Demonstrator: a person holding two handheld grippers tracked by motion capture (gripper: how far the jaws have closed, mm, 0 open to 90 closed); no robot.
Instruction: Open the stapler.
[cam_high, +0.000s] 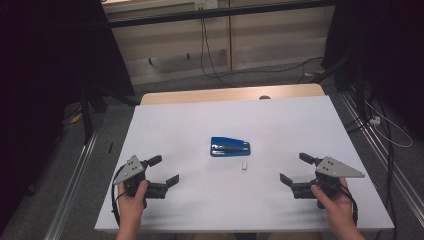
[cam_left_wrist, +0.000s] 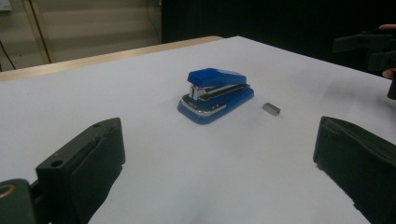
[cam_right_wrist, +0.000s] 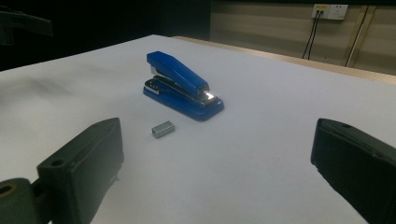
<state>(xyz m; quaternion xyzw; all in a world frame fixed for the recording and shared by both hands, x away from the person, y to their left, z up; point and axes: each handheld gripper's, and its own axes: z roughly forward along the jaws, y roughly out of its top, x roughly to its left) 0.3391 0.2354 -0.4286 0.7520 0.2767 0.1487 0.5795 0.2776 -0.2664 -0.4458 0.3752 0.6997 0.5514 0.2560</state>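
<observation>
The blue stapler (cam_high: 230, 147) lay flat on the white worktop (cam_high: 190, 120), between and ahead of the two tools, well apart from both. A small block of staples (cam_high: 244, 166) sat just beside it, nearer the right tool (cam_high: 296, 170). The left tool (cam_high: 165, 170) and the right tool both stood wide and empty.

White table (cam_high: 175, 125), wall socket (cam_right_wrist: 330, 10), floor cables (cam_high: 210, 60)

White table (cam_high: 170, 115), wood edge at far side; beige wall panels (cam_high: 270, 35), grey floor (cam_high: 65, 170), dim light
</observation>
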